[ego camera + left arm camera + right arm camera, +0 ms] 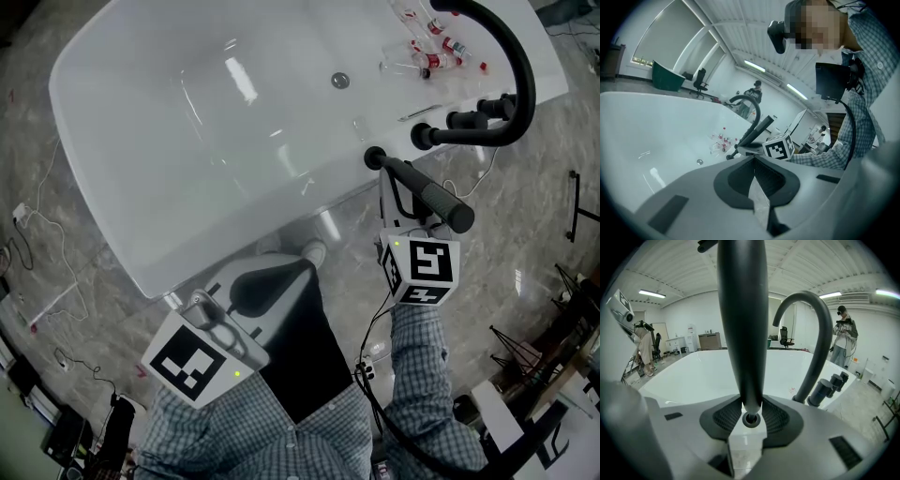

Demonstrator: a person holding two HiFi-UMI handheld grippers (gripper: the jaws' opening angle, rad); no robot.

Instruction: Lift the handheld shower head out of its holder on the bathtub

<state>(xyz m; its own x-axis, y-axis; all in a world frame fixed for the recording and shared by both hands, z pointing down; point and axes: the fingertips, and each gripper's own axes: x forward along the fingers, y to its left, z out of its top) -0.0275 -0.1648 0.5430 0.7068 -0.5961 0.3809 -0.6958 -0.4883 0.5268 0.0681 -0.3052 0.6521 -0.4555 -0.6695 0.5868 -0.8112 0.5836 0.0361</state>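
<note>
Two hand-held grippers show in the head view. The right gripper point(396, 195) reaches to the near rim of the white oval bathtub point(94, 122), close to its right end. There the black rod-shaped handheld shower head point(427, 194) leans up from the round black holder point(375, 157) on the rim. Just beyond stand the black arched faucet spout point(520, 75) and the black cylindrical knobs point(464, 120). The left gripper point(246, 292) hangs by the person's body, off the bathtub.

In the left gripper view, the left gripper point(754, 174) has its jaws together with nothing between them. The shower head point(758, 130) shows well apart, beyond the bathtub point(647, 122) rim.

In the right gripper view, the right gripper point(750, 420) is clamped on the low end of the shower head point(743, 324), which rises straight up the frame. The faucet spout point(815, 333) is to its right.

The grasp looks made, so the lift itself is the step in hand. I cannot tell whether the foot has left the holder. The next move likely calls for a pull along the rod's own line, keeping clear of the spout.
</note>
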